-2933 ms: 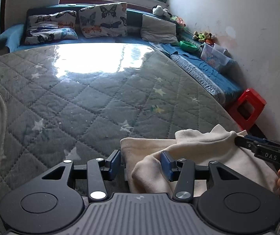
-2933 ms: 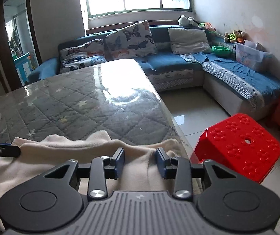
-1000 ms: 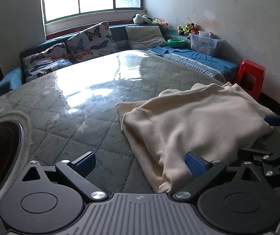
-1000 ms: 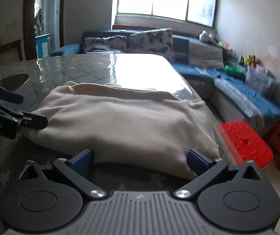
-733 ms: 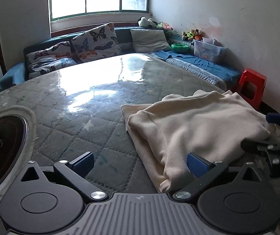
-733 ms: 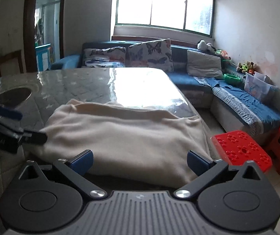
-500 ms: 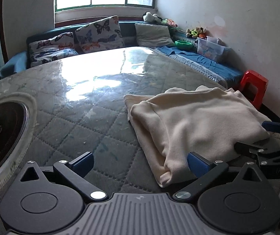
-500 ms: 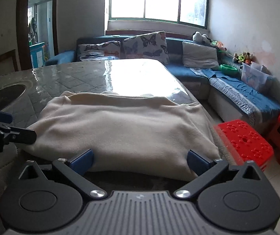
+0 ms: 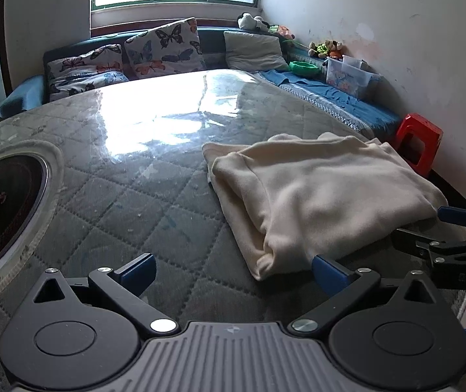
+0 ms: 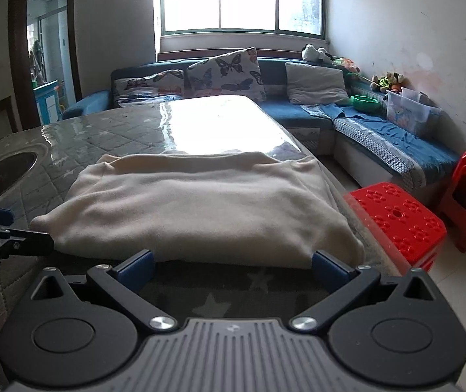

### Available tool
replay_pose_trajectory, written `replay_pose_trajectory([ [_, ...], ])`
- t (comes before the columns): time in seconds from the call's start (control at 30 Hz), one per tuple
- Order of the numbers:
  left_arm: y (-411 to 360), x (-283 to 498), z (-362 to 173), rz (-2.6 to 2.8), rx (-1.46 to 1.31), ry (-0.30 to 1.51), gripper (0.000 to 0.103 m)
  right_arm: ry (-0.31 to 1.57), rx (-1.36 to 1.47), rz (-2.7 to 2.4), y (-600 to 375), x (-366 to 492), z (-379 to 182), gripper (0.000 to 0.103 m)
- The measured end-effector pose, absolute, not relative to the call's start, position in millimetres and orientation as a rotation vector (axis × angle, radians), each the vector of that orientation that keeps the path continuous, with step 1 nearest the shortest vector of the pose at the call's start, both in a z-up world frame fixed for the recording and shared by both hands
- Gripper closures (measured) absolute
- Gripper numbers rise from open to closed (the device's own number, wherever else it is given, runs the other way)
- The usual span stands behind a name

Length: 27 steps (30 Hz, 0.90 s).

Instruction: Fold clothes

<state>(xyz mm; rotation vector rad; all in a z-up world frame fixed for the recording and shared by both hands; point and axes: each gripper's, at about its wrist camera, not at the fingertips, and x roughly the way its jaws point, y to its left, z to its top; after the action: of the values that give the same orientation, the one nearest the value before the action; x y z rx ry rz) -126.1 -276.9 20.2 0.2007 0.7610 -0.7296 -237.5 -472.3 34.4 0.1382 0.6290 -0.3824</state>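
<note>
A folded cream garment (image 9: 318, 196) is seen lying on the quilted table (image 9: 141, 196), at centre right of the left wrist view and across the middle of the right wrist view. The left gripper (image 9: 233, 269) is held spread wide with nothing grasped, at the garment's near corner. The right gripper (image 10: 233, 266) is likewise released, its fingers spanning the garment's near edge.

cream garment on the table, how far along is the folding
Done: the cream garment lies doubled over in a rough rectangle on the quilted table. In hand: nothing; the left gripper and right gripper both have jaws wide open, short of the cloth. Left: possibly another fold or tidying the uneven edges.
</note>
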Motion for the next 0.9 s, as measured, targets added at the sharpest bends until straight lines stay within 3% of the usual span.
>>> replay_pose_trajectory([
  [0.9,-262.8,-165.9,17.6,-0.745,0.247,0.725,0.000,0.614,0.198,-0.436,-439.1,-266.4,32.5,0.000],
])
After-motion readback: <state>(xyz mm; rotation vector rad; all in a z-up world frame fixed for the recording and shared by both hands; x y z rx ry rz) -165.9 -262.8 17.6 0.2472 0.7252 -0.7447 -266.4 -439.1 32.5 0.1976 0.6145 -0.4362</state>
